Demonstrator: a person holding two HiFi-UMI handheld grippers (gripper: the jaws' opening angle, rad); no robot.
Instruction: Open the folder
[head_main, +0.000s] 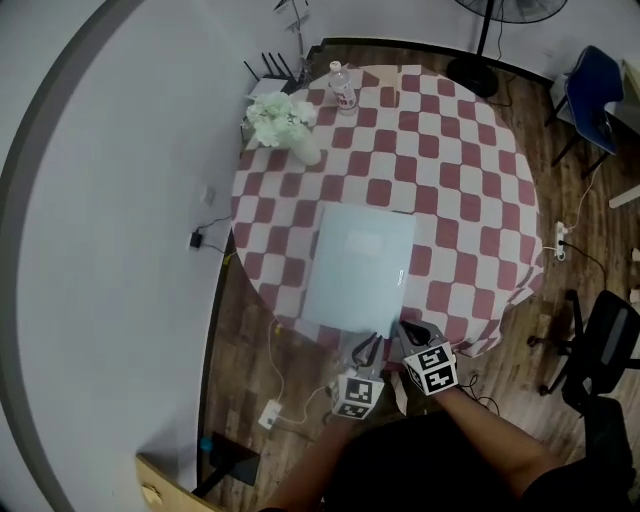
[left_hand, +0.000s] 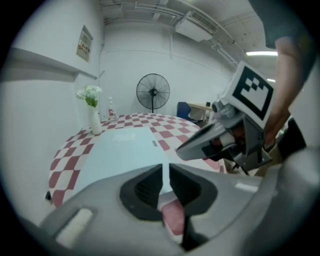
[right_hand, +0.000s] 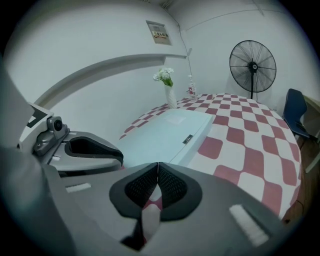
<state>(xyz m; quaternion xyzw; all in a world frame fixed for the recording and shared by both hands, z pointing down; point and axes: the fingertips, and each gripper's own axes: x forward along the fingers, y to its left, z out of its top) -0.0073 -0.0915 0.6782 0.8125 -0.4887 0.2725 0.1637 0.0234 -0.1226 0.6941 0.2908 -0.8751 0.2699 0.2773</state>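
Lengthwise the folder (head_main: 360, 268) runs near-to-far — flat (closed).

We see a folder (head_main: 360, 275) of smooth, pale plastic with a faint sheen, lying on the matt checked cloth (head_main: 470, 180) that covers the tabletop. The floor (head_main: 240, 345) is wood planking. The left gripper (left_hand: 166, 170) has matt grey plastic fingers (left_hand: 215, 197) faced with black ribbed pads (left_hand: 145, 187).

Two grippers, the left gripper (head_main: 366, 350) and right gripper (head_main: 412, 330); just ahead one folder (head_main: 358, 272) on one table (head_main: 470, 190); farther ahead one vase (head_main: 305, 148), one bottle (head_main: 343, 88), one fan (right_hand: 252, 65); rightward two chairs (head_main: 590, 95) (head_main: 605, 350).
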